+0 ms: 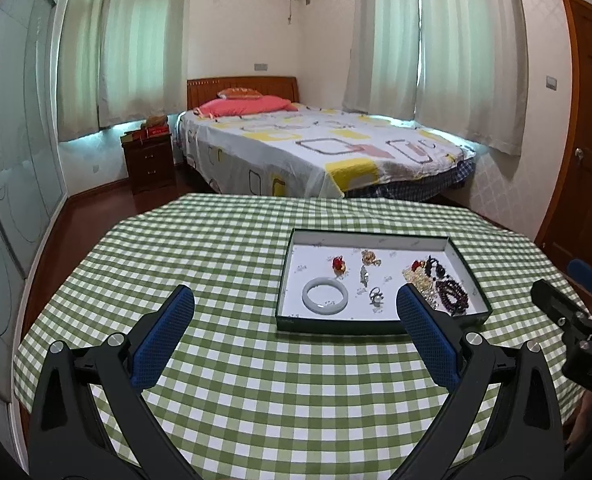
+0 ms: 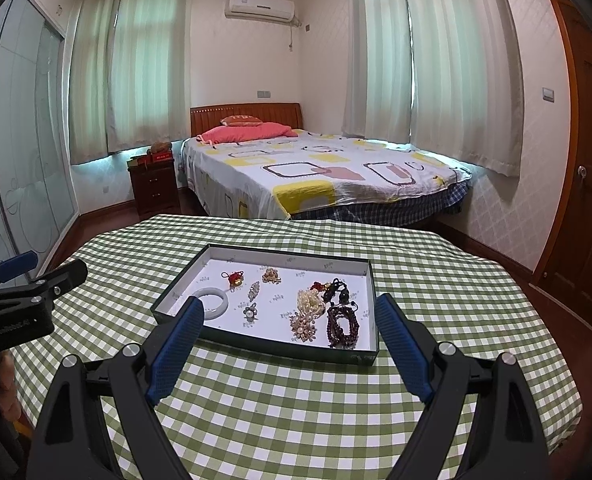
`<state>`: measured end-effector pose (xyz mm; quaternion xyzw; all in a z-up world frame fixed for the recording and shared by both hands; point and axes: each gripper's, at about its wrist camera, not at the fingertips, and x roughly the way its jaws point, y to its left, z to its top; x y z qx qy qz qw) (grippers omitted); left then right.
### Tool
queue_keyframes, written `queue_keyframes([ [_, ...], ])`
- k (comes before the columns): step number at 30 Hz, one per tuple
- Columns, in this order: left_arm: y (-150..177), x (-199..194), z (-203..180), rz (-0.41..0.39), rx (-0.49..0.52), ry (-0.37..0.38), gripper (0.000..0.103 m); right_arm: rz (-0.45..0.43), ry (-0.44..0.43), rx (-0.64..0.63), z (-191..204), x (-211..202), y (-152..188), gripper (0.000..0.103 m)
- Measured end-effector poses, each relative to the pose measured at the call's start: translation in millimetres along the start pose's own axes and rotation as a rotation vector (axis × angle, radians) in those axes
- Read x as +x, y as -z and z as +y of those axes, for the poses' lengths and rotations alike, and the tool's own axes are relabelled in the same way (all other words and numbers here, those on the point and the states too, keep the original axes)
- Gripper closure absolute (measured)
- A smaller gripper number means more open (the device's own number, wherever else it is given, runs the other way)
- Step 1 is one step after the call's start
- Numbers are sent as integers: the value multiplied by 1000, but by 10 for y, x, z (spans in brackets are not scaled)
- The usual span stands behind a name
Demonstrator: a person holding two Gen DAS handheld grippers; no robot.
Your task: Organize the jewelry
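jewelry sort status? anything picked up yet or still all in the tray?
Done: nothing visibly sorted; every piece lies loose in the tray. The white bangle, red charm and small ring sit apart, while the pearl strands and dark bead bracelets are piled at one end. In hand: nothing; left claw and right claw are open above the tablecloth. Left: all of it.

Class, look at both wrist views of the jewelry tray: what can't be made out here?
- Left view: the left tool's right finger covers part of the pearl beads.
- Right view: the right tool's left finger hides part of the white bangle.
- Both views: the small ring is too small for detail.
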<state>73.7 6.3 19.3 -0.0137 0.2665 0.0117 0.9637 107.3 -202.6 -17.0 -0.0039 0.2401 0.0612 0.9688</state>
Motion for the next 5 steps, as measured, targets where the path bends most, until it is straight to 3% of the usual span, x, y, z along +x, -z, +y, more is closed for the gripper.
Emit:
queue_keyframes([
  [5,48,326,96,62,-13,-8,4,21,18,9,-115,188,32,19],
])
